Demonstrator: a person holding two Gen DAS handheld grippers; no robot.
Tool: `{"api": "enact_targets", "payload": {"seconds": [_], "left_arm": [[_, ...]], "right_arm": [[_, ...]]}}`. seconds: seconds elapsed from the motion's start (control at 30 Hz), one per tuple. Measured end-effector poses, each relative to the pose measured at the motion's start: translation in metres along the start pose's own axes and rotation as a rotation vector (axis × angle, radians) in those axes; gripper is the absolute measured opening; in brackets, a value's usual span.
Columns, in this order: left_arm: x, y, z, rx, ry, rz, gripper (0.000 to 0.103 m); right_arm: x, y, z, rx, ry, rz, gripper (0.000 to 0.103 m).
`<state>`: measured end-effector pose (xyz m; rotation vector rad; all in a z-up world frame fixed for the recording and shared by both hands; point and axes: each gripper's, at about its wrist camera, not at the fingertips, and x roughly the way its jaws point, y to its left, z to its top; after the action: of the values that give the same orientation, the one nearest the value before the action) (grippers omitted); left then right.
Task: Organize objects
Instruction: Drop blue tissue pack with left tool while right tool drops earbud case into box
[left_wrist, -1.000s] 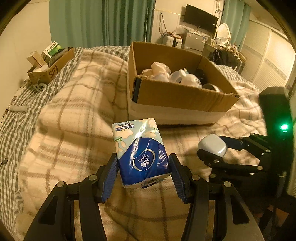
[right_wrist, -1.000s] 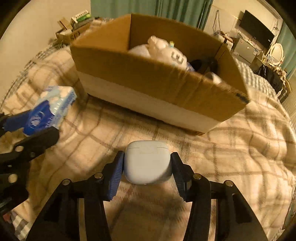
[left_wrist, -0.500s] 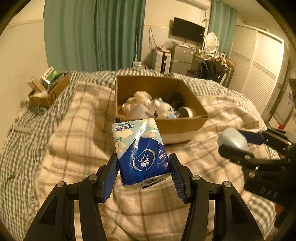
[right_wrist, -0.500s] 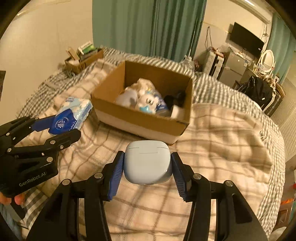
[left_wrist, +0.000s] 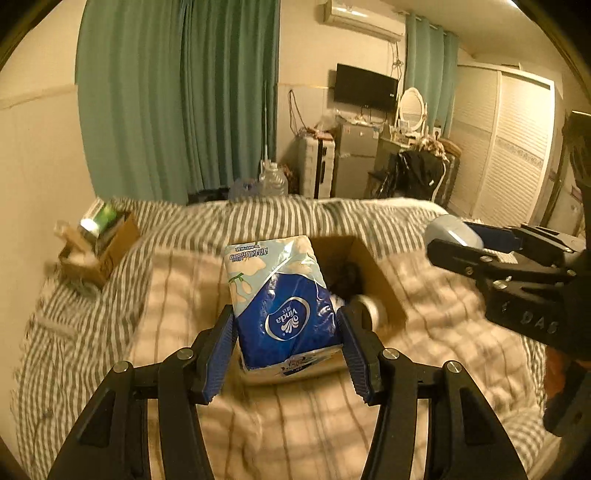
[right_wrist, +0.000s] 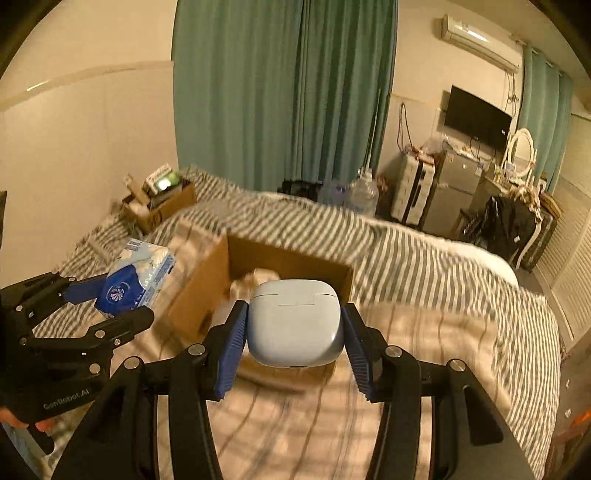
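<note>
far left in the left wrist view, a small cardboard box (left_wrist: 99, 251) of odds and ends sits on the striped sheet (left_wrist: 258, 218) near the wall, blurred. in front of the green curtains (left_wrist: 177, 103) the bed is covered by a plaid blanket (left_wrist: 177, 288).

at the middle, the left gripper (left_wrist: 286, 345) has its blue pads pressed against both sides of a tissue pack (left_wrist: 279, 299) – blue and white wrapper with a printed logo, standing on end and tilted a little, held in the air above the blanket. the jaws are partly closed, stopped by the pack's width. behind the pack, the open cardboard box (left_wrist: 380, 284) lies on the blanket; dark and pale items show inside it, too blurred to name.

to the right in the same view, the right gripper (left_wrist: 461, 240) comes in from the side, holding something pale and rounded.

in the right wrist view the left gripper (right_wrist: 118, 299) appears at the left edge with the tissue pack (right_wrist: 136, 277), beside the box's left wall (right_wrist: 207, 288). centre frame, the right gripper (right_wrist: 293, 332) clamps an earbud case (right_wrist: 293, 325) – pale blue, rounded, lid seam facing up – with both pads touching its sides, partly closed on it. the case hangs in front of and above the open box, not inside it. further right stand a dresser mirror (right_wrist: 522, 149), a wall tv (right_wrist: 476, 116) and louvred wardrobe doors (right_wrist: 569, 229).
</note>
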<state>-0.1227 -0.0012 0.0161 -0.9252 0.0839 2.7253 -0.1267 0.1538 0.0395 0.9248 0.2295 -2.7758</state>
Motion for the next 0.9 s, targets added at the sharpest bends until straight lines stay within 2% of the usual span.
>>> {"api": "enact_targets", "payload": {"seconds": [0.2,0.37,0.63,0.77,0.9], "left_arm": [[0.036,-0.009,0.043,0.058,-0.026,0.023,0.056],[0.085,-0.009,0.049,0.048,0.016,0.038,0.056],[0.163,-0.006,0.016,0.025,0.134,0.020,0.056],[0.183,-0.005,0.005,0.024,0.168,0.016,0.056],[0.192,-0.005,-0.002,0.022,0.184,0.014,0.056]], "right_arm": [[0.035,-0.006,0.048,-0.039,-0.040,-0.017,0.050],[0.080,-0.018,0.065,-0.007,-0.036,-0.012,0.050],[0.169,-0.035,0.035,0.060,0.072,0.021,0.050],[0.202,-0.041,0.017,0.087,0.119,0.049,0.050],[0.215,-0.042,0.007,0.105,0.124,0.064,0.050]]}}
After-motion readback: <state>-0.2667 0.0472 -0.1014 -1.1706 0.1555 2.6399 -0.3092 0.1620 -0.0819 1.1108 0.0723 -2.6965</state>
